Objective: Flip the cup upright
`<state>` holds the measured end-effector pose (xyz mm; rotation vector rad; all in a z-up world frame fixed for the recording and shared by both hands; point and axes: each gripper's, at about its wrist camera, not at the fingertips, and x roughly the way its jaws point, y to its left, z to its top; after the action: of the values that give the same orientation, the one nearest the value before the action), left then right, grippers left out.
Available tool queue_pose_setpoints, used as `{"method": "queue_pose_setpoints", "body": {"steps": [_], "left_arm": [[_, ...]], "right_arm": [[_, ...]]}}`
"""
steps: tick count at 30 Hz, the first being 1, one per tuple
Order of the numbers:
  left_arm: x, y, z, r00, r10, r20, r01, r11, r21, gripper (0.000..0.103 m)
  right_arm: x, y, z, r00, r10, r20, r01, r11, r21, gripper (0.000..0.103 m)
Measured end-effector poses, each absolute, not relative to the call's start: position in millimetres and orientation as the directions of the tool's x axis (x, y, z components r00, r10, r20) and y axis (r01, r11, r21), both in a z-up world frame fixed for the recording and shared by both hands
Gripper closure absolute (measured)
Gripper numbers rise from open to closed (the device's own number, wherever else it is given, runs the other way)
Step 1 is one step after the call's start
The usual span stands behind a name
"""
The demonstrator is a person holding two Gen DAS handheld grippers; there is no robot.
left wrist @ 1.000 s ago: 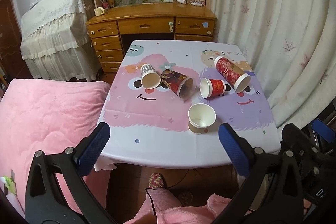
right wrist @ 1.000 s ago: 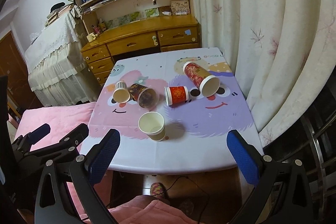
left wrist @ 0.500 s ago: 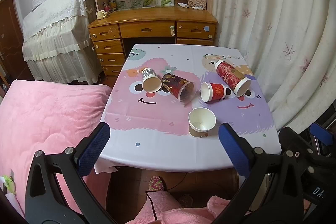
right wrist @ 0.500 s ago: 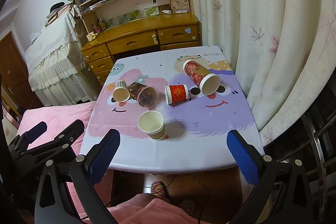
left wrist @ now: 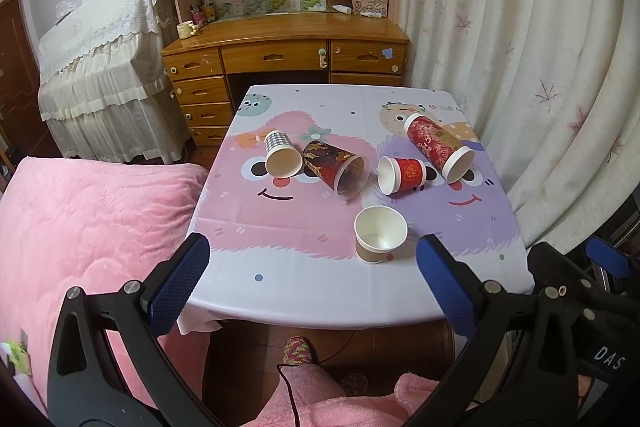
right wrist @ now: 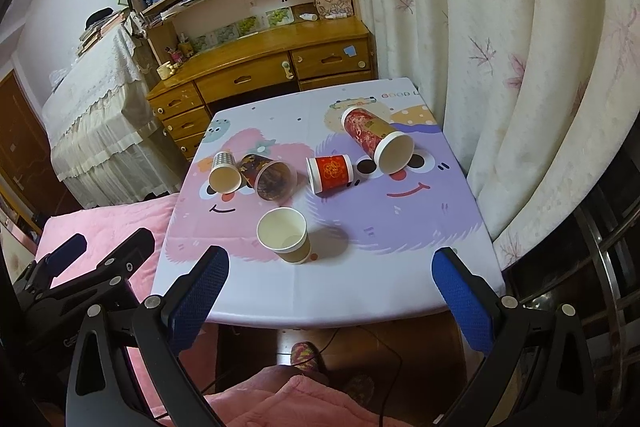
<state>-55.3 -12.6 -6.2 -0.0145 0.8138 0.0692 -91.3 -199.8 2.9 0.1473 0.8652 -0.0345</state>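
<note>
A table with a cartoon cloth (left wrist: 280, 243) (right wrist: 400, 267) holds several paper cups. A tan cup (left wrist: 379, 234) (right wrist: 285, 235) stands upright near the front. Lying on their sides are a checked cup (left wrist: 280, 154) (right wrist: 223, 171), a dark patterned cup (left wrist: 335, 167) (right wrist: 268, 174), a small red cup (left wrist: 402, 175) (right wrist: 330, 173) and a tall red cup (left wrist: 438, 147) (right wrist: 376, 139). My left gripper (left wrist: 312, 285) and right gripper (right wrist: 330, 291) are open and empty, held back from the table's front edge.
A pink blanket (left wrist: 80, 227) lies left of the table. Curtains (left wrist: 540, 67) hang on the right. A wooden desk with shelves (left wrist: 288, 43) stands behind the table. The person's pink-clad legs (left wrist: 320, 399) are below.
Both grippers have drawn back and risen slightly, so the table sits a little lower and farther in view. No cup has moved.
</note>
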Motion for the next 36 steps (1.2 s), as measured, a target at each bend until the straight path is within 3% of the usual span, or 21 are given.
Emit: {"method": "queue_pose_setpoints", "body": {"steps": [36], "left_arm": [[-54.6, -14.0, -6.4, 0.678, 0.051, -0.733, -0.057, 0.998, 0.016, 0.0]], "right_arm": [[-84.6, -204.9, -4.8, 0.622, 0.034, -0.782, 0.106, 0.986, 0.128, 0.0]]}}
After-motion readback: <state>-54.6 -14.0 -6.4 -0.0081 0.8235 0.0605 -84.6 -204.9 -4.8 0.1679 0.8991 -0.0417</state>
